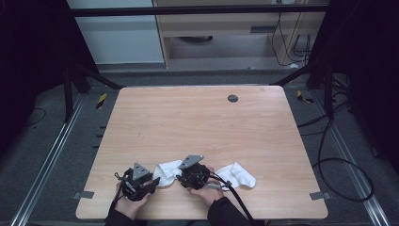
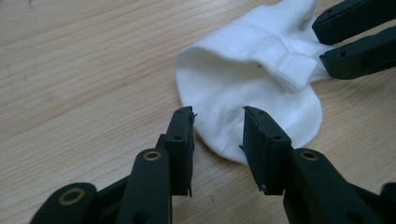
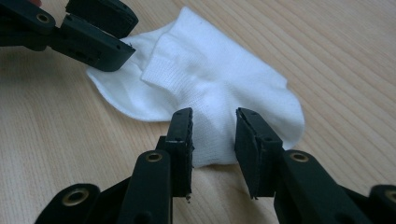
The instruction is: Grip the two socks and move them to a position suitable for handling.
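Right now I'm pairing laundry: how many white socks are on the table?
2. One sock lies near the front edge between the two grippers; the other sock lies just right of the right gripper. Nothing suggests more.

Two white ankle socks lie near the desk's (image 1: pixel 197 122) front edge: one sock (image 1: pixel 167 170) folded at left, the other sock (image 1: pixel 240 176) flat at right.

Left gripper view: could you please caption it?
Open left gripper poised over a white sock on the wooden table.
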